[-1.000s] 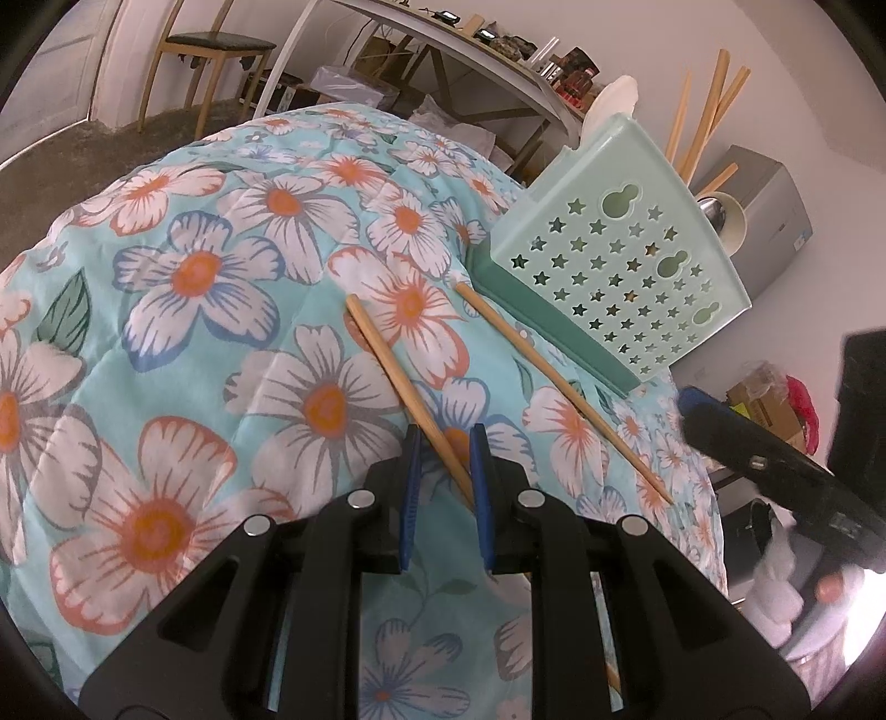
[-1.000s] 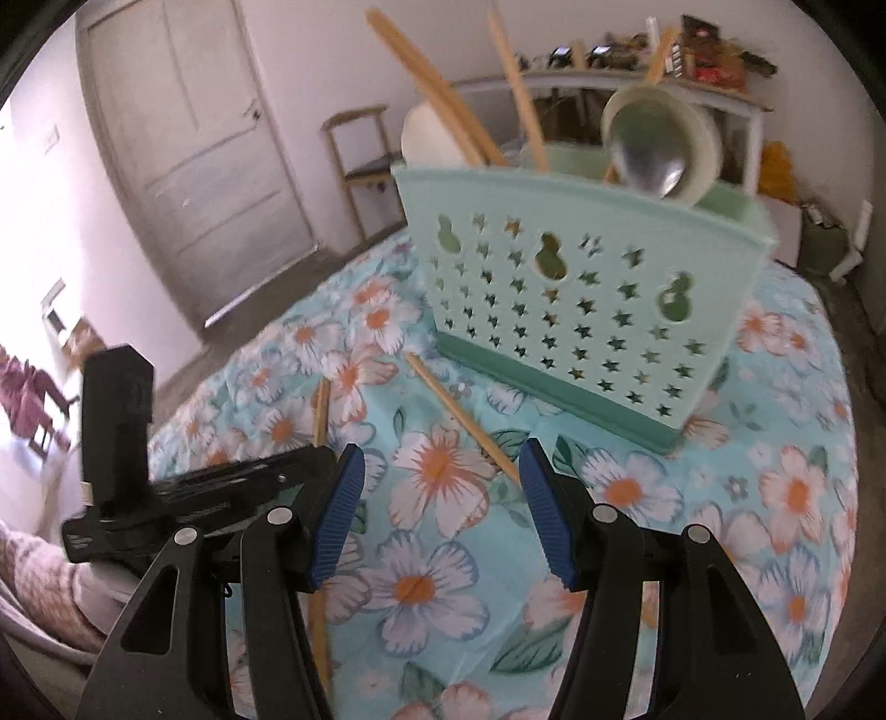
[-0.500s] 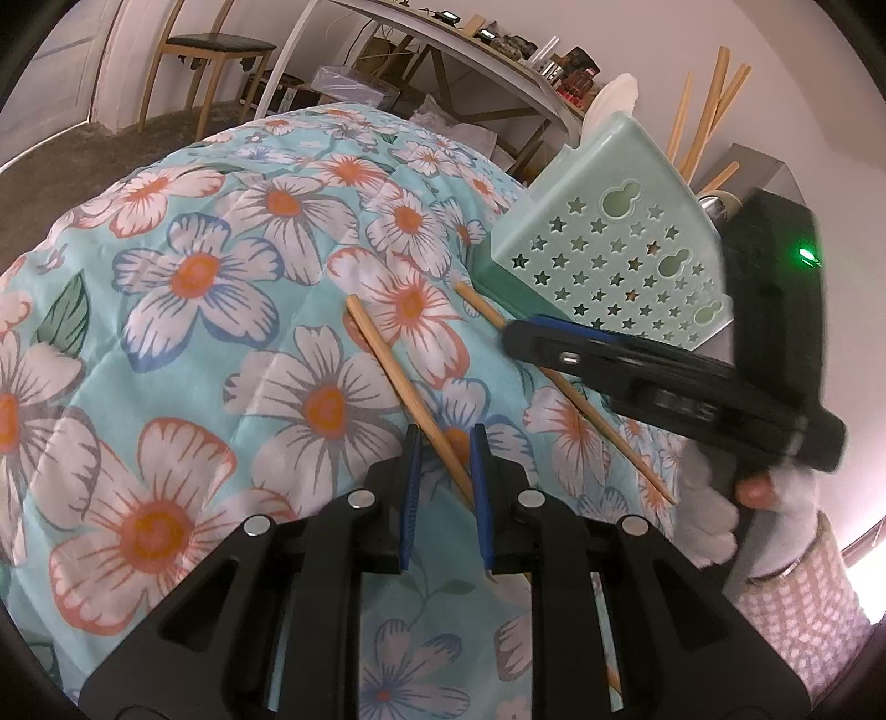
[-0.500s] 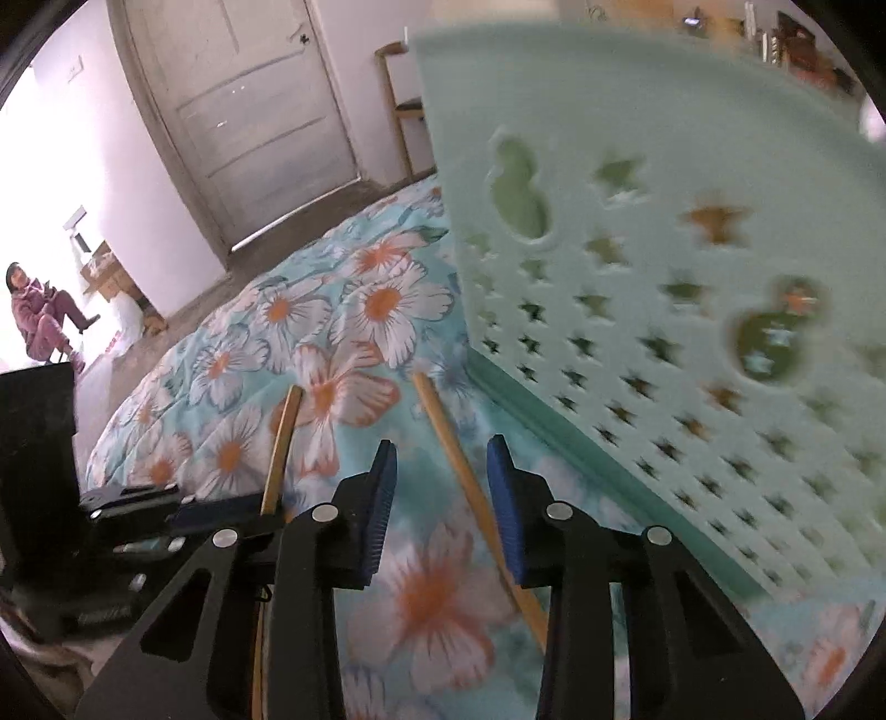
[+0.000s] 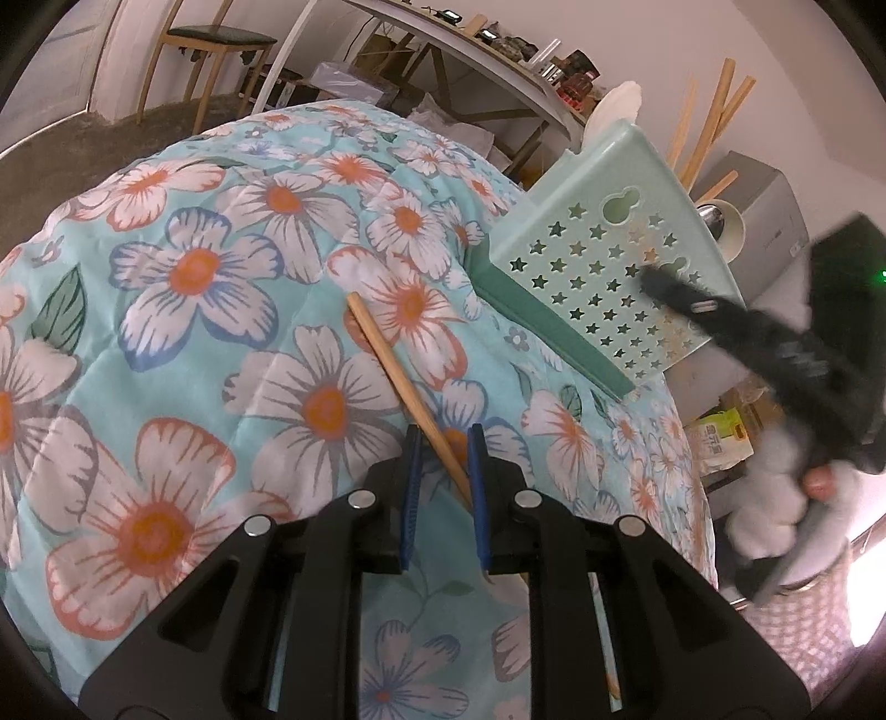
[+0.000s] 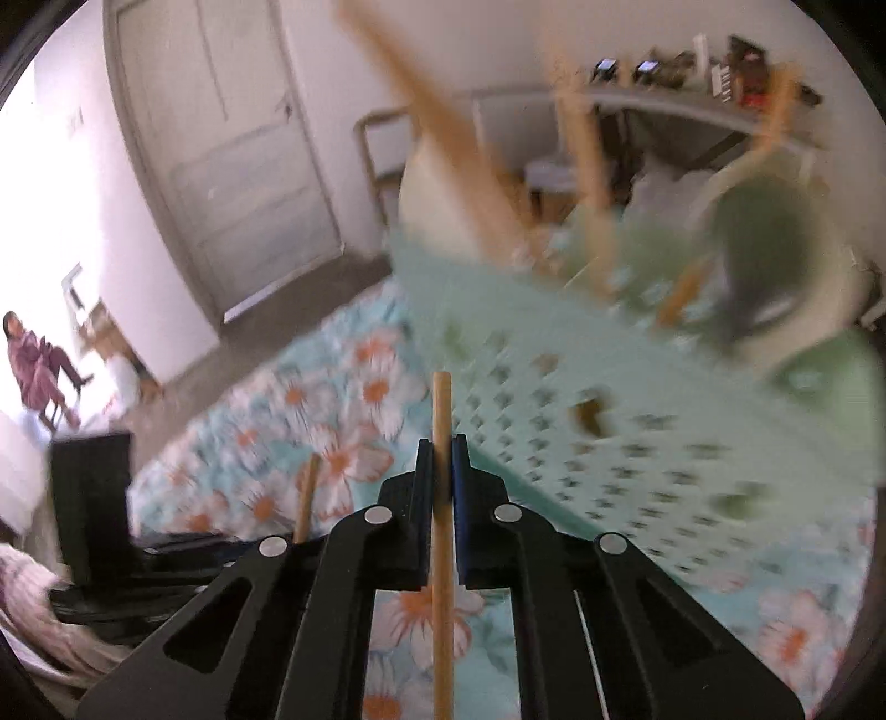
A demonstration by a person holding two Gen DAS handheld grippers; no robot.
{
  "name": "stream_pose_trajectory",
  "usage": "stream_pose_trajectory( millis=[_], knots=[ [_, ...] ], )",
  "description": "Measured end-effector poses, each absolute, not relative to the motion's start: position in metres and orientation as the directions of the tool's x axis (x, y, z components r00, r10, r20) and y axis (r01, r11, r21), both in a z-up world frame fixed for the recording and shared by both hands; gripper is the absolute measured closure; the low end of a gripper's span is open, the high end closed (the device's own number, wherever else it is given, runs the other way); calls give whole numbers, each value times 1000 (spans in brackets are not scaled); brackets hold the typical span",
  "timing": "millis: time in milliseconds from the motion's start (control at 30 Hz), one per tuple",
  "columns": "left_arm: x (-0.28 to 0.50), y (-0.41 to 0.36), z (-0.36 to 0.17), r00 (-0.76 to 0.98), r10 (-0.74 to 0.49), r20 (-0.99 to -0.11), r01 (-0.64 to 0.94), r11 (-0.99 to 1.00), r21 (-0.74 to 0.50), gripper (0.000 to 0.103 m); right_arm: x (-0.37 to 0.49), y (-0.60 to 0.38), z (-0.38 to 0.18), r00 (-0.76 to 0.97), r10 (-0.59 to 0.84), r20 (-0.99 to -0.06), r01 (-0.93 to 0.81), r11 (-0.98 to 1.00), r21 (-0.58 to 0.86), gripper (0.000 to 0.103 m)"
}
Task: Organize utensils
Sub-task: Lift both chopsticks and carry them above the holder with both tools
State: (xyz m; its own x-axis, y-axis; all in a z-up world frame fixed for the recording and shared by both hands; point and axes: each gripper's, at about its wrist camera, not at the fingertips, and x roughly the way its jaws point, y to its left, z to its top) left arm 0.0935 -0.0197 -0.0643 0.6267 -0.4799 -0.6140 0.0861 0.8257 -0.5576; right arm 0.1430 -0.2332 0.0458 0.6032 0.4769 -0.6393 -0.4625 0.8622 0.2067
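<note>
A mint-green utensil holder (image 5: 598, 260) with star holes stands on the floral cloth (image 5: 194, 266). It holds upright chopsticks (image 5: 714, 111), a white spoon (image 5: 614, 105) and a ladle (image 5: 720, 227). My left gripper (image 5: 443, 437) rests low on the cloth, its narrow blue pads shut on a wooden chopstick (image 5: 382, 349) that lies slantwise between them. My right gripper (image 6: 441, 443) is raised in front of the holder (image 6: 609, 415). Its jaws are closing tight on a second chopstick (image 6: 441, 399) that runs straight along them. In the left wrist view the right gripper (image 5: 650, 277) is a blur before the holder.
A grey box (image 5: 769, 205) stands behind the holder. A wooden chair (image 5: 216, 44) and a long white table (image 5: 443, 50) with clutter are beyond the cloth. A door (image 6: 221, 138) and a seated person (image 6: 33, 354) are far off to the left.
My right gripper came down beside the holder, closed on the chopstick lying there and lifted it off the cloth. My left gripper and its chopstick stayed where they were.
</note>
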Motion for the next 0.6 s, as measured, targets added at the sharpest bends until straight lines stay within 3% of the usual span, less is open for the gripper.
stream_pose_trajectory(
  millis=[200,467,600],
  knots=[
    [86,-21,-41,660,-485,-573,140,829,-541,90,109,-282,96,726,506,-465,-401,862,310,96],
    [75,-29,25,770,-463,-440,252,853,-457,97,94,-297,102,768,506,-393,-373,852,367,96],
    [86,-36,44,791,-443,-422,258,867,-426,98,88,-313,97,776,524,-353,-354,823,444,96]
  ],
)
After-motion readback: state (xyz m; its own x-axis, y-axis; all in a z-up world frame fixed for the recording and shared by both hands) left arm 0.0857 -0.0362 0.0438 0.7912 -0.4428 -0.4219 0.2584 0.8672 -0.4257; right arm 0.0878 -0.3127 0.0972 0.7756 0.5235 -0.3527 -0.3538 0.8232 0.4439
